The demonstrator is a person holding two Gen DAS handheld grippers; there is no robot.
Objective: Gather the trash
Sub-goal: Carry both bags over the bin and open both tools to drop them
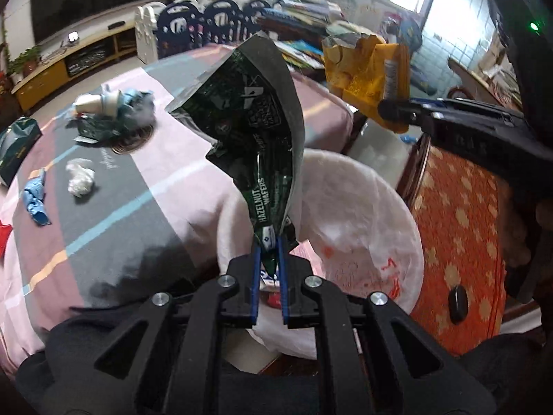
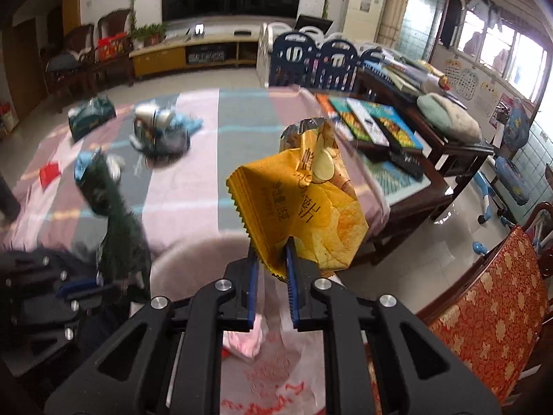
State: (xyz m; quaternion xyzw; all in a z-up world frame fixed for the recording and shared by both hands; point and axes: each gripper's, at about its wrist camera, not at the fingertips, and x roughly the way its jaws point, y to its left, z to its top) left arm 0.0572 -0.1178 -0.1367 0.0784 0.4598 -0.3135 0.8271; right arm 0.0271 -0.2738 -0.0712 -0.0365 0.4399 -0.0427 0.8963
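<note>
My left gripper [image 1: 269,242] is shut on the bottom corner of a dark green hazelnut wafer wrapper [image 1: 249,110], which stands up above a bin lined with a white plastic bag [image 1: 359,228]. My right gripper [image 2: 271,242] is shut on a yellow chip bag [image 2: 311,207], held over the same white bag liner [image 2: 276,373]. In the left wrist view the right gripper [image 1: 390,110] enters from the right with the yellow chip bag [image 1: 366,76]. The right wrist view shows the green wrapper [image 2: 117,228] blurred at left.
A table under a pink and grey striped cloth [image 1: 121,180] carries more litter: a paper cup pile [image 1: 110,110], a white crumpled wad [image 1: 80,181], a blue wrapper [image 1: 34,200], a green pack [image 1: 15,145]. A red patterned chair [image 1: 456,242] stands right of the bin.
</note>
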